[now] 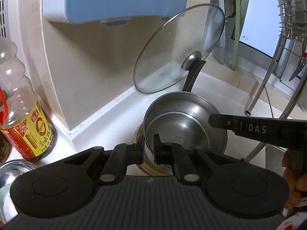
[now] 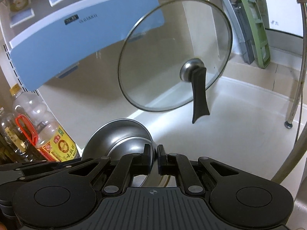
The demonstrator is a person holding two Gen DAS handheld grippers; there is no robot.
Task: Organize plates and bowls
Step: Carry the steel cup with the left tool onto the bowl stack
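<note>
Bowls (image 1: 184, 122) sit before the lid (image 1: 178, 51), bottle (image 1: 25, 118) left.

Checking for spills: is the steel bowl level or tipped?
Tipped. The steel bowl shows its inside to the left wrist view, its rim clamped in the left gripper.

Both the left gripper (image 1: 148, 145) and the right gripper (image 2: 154, 158) point downward, fingers nearly closed, each pinching a rim.

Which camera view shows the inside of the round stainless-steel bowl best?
The left wrist view. It looks into the round stainless-steel bowl, showing a smaller steel dish nested inside and the left gripper pinching the near rim. The right wrist view shows only the bowl's curved outside, clamped at its edge by the right gripper.
</note>
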